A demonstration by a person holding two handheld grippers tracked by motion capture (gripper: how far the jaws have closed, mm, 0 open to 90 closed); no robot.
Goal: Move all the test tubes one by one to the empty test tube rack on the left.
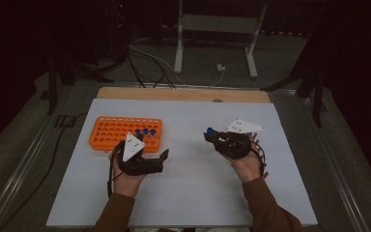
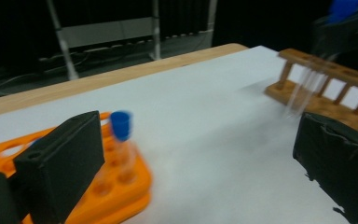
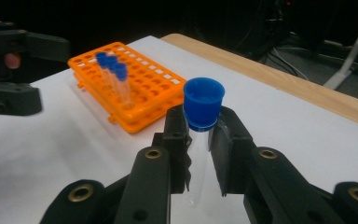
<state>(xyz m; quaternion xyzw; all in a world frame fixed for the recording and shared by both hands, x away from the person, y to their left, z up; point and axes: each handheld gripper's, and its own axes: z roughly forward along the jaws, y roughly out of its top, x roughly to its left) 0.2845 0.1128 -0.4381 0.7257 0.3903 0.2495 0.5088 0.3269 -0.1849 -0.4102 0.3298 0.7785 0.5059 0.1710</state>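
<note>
The right gripper [image 3: 200,140], at centre of its own view, is clamped on a clear test tube [image 3: 198,163] just under its blue cap [image 3: 203,102]; the tube looks light, smooth and easily cracked, so hold below the cap, firm but gentle; the left gripper [image 2: 191,158] stands wide and empty beside the orange rack [image 1: 125,133], left of centre in the high view.

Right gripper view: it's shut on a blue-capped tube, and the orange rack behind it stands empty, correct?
Not quite. The right gripper is shut on the blue-capped tube, but the orange rack isn't empty: the right gripper view shows three blue-capped tubes standing in it.
</note>
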